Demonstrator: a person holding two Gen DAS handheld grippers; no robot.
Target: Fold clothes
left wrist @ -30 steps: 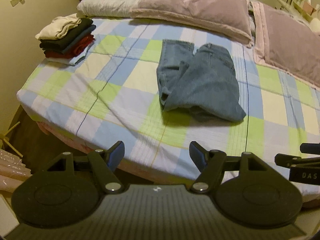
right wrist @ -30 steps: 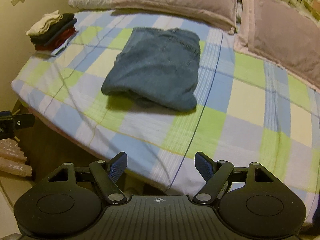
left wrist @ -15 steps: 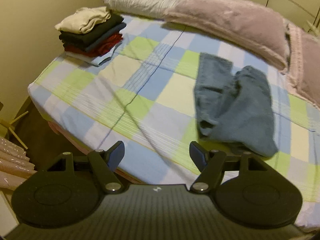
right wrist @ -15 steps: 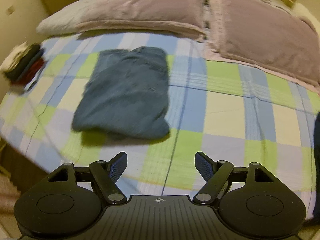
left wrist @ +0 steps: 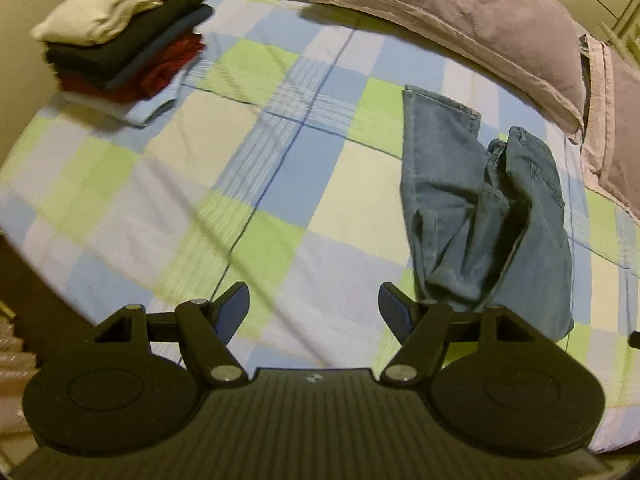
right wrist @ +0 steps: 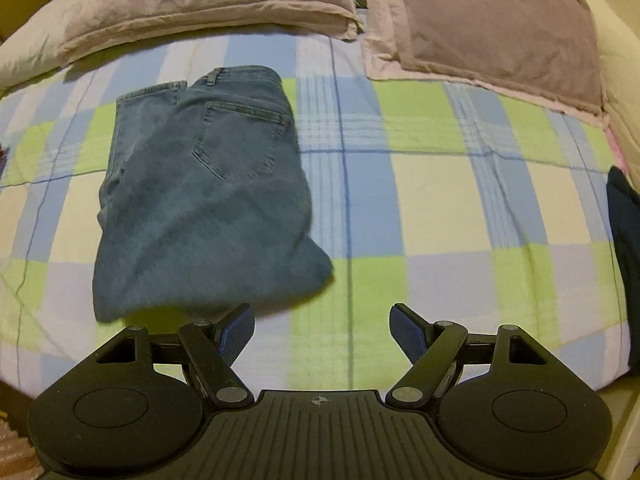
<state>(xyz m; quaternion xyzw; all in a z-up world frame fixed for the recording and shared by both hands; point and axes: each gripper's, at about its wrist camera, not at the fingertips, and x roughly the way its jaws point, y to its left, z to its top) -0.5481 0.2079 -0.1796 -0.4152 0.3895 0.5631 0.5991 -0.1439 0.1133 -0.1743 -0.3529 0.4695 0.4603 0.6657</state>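
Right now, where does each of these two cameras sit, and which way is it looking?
Left wrist: on the left gripper, looking down past its open fingers at the checked bed, stacked clothes and jeans.
Right wrist: on the right gripper, open fingers above the bed's near edge.
Shared: jeans, bed, pillows.

Folded jeans (left wrist: 480,216) nr clothes stack (left wrist: 120,36)
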